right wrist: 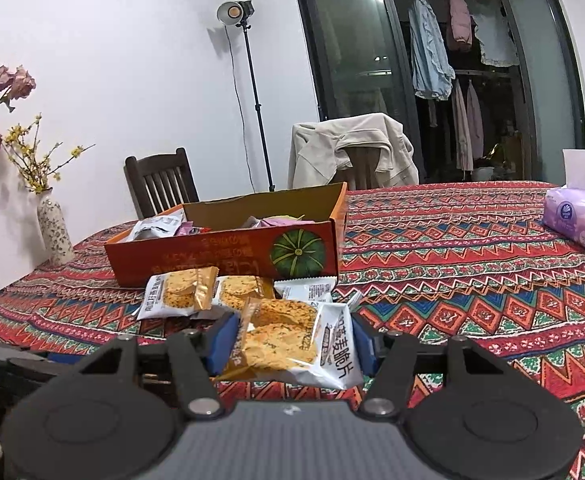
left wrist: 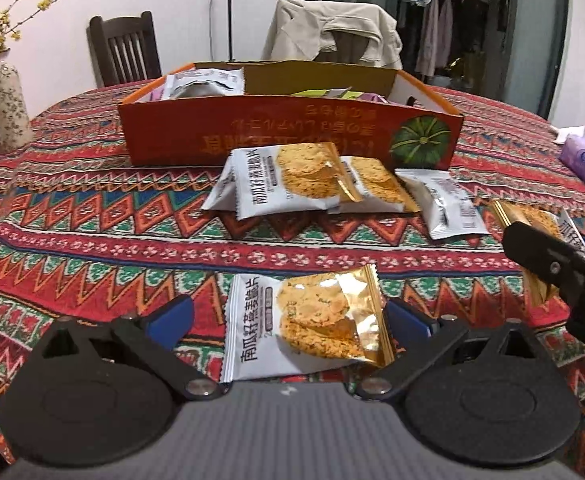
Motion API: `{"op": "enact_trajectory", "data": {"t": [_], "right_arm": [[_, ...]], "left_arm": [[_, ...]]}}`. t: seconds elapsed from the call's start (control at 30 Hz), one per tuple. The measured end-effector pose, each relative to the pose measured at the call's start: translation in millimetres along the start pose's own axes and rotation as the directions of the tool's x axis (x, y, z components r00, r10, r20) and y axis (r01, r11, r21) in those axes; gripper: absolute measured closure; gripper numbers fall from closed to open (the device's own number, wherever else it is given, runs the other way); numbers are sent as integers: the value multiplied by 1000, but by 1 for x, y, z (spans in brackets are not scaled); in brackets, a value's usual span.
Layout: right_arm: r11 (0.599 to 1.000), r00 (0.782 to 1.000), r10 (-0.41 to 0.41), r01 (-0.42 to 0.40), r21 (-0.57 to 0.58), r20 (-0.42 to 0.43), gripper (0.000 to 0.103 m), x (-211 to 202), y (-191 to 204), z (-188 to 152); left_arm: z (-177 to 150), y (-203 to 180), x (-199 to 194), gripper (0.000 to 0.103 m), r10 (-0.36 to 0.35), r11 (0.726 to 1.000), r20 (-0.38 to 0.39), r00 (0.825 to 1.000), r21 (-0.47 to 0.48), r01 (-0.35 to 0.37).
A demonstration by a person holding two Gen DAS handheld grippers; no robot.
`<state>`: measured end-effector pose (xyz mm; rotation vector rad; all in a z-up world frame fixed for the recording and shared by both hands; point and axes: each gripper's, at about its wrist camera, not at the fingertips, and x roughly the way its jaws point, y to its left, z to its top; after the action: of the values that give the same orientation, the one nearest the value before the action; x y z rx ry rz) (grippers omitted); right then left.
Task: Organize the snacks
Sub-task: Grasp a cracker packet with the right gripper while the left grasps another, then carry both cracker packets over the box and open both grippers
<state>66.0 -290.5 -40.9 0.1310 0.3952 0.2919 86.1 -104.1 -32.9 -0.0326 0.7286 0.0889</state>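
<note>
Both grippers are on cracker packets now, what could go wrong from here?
1. The right gripper pinches its white-and-gold cracker packet by the side edges only; the slick foil could slip on the way to the orange cardboard box.
2. The left gripper's jaws stand open around a second white-and-gold packet; closing hard may crush the crackers.
3. The two grippers sit close and could collide.

White walls, two chairs (right wrist: 160, 184), a lamp stand (right wrist: 236, 14), dark glass doors (right wrist: 348, 72).

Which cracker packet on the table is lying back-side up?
The white packet at the right end of the pile before the orange box: plain printed back, no cracker picture, unlike its neighbours.
</note>
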Motion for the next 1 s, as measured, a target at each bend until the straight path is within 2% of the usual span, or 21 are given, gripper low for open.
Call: {"op": "enact_trajectory", "data": {"t": [0.2, 0.37, 0.47, 0.7, 1.0], "right_arm": [[1000, 1000, 5, -5, 1, -5, 43, 1, 1, -2], [1000, 1000, 4, -4, -3, -2, 43, -1, 3, -1], [1000, 1000, 3, -3, -9, -1, 43, -3, 5, 0], [1000, 1000, -3, 3, -26, 5, 43, -9, 12, 2], [998, 999, -11, 13, -60, 30, 43, -11, 22, 15]], "left_arm": [[-1, 1, -1, 1, 0, 1000, 1, 1000, 10, 0], [-3, 5, -8, 26, -14, 1000, 28, 1000, 19, 13], [-4, 7, -11, 36, -23, 999, 41, 999, 26, 21], [-5, 17, -18, 40, -59, 998, 65, 996, 21, 58], [13, 25, -47, 40, -87, 995, 211, 974, 56, 77]]}}
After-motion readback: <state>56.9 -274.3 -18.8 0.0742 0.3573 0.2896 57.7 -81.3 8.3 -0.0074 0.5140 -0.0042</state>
